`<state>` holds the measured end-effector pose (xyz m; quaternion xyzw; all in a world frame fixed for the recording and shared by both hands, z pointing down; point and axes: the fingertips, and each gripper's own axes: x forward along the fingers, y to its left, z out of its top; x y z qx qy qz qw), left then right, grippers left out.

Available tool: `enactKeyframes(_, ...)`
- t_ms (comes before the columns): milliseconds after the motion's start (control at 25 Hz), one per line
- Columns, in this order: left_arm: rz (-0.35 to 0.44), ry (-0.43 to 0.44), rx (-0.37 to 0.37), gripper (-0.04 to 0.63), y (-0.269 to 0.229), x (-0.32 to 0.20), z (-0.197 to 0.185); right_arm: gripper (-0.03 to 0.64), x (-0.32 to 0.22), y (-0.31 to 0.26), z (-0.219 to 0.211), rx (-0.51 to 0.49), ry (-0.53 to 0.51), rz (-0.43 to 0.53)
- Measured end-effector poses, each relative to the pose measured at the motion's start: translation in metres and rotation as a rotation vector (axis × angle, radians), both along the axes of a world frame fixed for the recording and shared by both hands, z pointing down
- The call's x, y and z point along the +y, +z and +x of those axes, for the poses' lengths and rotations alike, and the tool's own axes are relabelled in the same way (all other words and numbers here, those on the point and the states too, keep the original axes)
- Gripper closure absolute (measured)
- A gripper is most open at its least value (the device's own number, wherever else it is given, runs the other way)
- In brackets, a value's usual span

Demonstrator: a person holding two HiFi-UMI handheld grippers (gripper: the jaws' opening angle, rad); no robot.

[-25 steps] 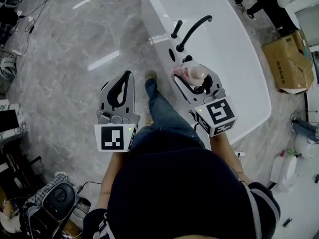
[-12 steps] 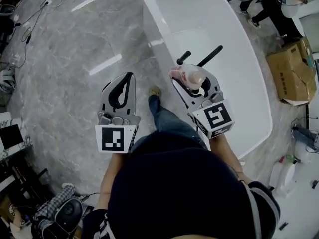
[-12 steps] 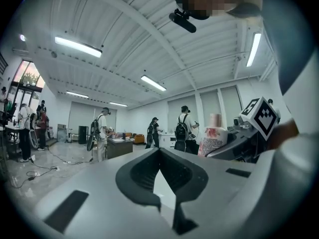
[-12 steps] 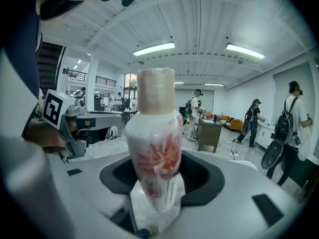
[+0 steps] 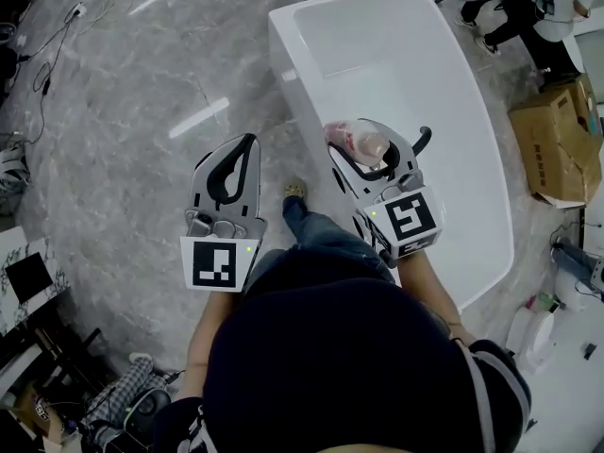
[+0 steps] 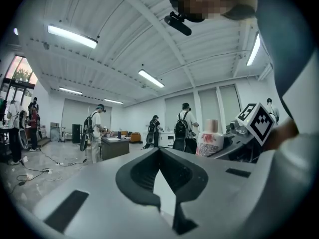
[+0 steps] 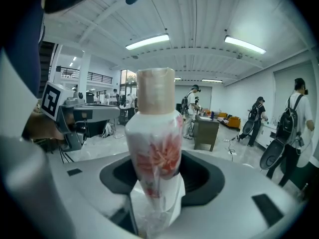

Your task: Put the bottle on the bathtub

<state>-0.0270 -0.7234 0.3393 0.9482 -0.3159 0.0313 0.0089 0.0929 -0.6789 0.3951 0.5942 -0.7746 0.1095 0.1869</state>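
The person is standing at the long left edge of the white bathtub, one shoe and a jeans leg planted on the grey marble floor just beside it. They are holding both tools out in front of them.

The right gripper is clamping a bottle by its lower end, the jaws pressing in on both sides. The bottle is white with a red flower print and a beige cap. In the right gripper view it is standing up straight out of the jaws, cap farthest from the camera. From above, it is hanging over the tub's left edge toward the near corner, off the rim and resting on nothing. A black tap is poking out from behind that gripper, over the tub.

The left gripper is hovering over the floor, well apart from the tub, its jaws closed tip to tip with nothing between them.

A cardboard box is sitting on the floor past the tub's far long edge. In the gripper views, other people with backpacks are standing around a desk in the room behind, under strip lights on the ceiling.
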Motion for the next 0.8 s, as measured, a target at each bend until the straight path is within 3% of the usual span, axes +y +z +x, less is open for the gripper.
enactKeyframes(440, -0.028, 0.069, -0.044, 0.571, 0.032, -0.054, 0.036, 0.368, -0.065, 0.04, 0.037, -0.011, 0.053, -0.027)
enactKeyframes(800, -0.022, 0.147, -0.04, 0.571, 0.05, -0.109, 0.074, 0.368, -0.122, 0.073, 0.067, -0.003, 0.155, 0.009)
